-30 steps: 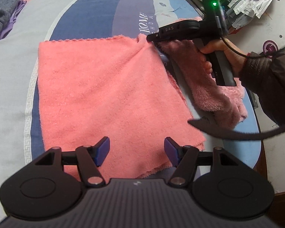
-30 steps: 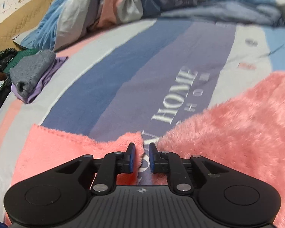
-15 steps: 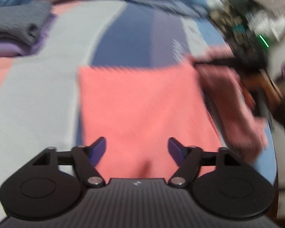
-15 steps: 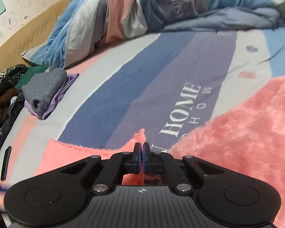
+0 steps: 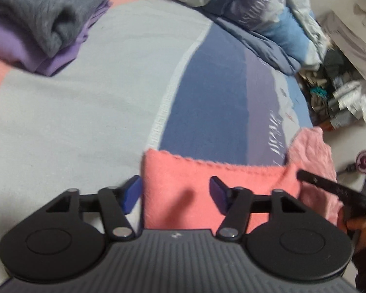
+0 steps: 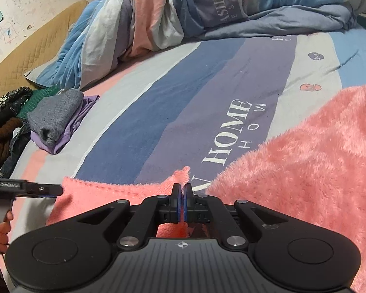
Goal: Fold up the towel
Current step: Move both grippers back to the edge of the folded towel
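The left gripper (image 5: 174,193) hangs with its jaws spread wide over the far left corner of the pink towel (image 5: 207,190) — its left finger sits just outside the towel's left edge, its right finger over the cloth. The towel lies flat on the striped bedsheet (image 5: 85,122). To the right, the right gripper (image 6: 182,201) is clamped on the towel's far right corner, which peaks up between its fingers. Right of it lies a fluffy pink blanket (image 6: 305,171).
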Demonstrator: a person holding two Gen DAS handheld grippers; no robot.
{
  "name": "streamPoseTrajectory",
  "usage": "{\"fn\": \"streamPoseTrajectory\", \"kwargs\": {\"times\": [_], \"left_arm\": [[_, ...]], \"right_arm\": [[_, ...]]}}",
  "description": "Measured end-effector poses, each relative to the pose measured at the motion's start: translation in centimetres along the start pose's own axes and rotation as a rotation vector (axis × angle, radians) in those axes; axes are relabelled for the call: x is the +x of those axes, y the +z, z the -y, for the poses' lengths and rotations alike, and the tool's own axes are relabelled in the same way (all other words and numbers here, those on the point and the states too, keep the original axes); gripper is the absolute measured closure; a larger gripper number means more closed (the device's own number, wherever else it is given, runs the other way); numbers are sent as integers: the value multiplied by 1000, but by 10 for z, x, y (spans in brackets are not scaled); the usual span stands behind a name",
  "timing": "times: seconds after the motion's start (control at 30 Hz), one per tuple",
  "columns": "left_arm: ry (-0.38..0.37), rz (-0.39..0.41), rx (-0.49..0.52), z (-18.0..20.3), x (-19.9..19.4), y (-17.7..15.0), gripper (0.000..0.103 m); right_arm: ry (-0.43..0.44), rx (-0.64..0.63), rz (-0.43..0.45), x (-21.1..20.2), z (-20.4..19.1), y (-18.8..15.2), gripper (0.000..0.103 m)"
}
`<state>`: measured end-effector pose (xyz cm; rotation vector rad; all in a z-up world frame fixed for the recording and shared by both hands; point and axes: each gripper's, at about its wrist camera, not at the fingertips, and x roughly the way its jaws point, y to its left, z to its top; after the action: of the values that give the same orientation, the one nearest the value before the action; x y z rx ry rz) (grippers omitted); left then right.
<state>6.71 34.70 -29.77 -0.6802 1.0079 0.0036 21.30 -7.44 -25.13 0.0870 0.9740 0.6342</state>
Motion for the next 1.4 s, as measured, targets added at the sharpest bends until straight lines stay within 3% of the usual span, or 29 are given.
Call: {"fn": "streamPoseTrajectory", "kwargs": {"times": [0.03, 0.1, 0.2, 0.4, 0.57, 0.63, 0.73, 0.8, 0.87, 1.0, 1.1, 1.2, 1.33, 1.4], "left_arm": [[-7, -3, -18, -4, 4, 3, 57], [-9, 3, -40, -9, 10, 6, 79], [-3, 24, -74, -15, 13, 8, 96], [7, 78, -82, -8, 1, 8, 98], [-25, 245, -61, 6, -54, 18, 98], [-17, 273, -52, 4, -63, 29, 98], [2, 239, -33, -2, -62, 44, 98], [7, 206, -15, -1, -59, 46, 94], [26, 177, 23, 8, -54, 41, 92], [32, 121, 73, 23, -51, 15, 73], [13, 67, 91, 36, -53, -9, 57], [8, -4, 120, 45, -61, -39, 44], [12, -99, 154, 53, -76, -77, 31], [5, -149, 149, 55, -81, -95, 19]], "right_arm": [[1, -1, -1, 0, 0, 0, 101], [3, -1, -2, 1, 1, 1, 101], [6, 4, 0, 1, 3, 1, 101], [0, 4, 34, -5, -2, -1, 101], [16, -8, 89, -17, -13, 9, 101], [8, -18, 85, -12, -16, 16, 101], [-100, -15, -13, 12, -14, 20, 101], [-172, -13, -79, 27, -12, 23, 97], [-183, 24, -38, 13, -11, 14, 95], [-204, 99, 48, -16, -8, -2, 83], [-219, 155, 113, -38, -6, -15, 82], [-153, 215, 95, -70, -10, -55, 81], [-149, 236, 53, -89, -28, -100, 79], [-148, 246, 32, -98, -36, -122, 78]]}}
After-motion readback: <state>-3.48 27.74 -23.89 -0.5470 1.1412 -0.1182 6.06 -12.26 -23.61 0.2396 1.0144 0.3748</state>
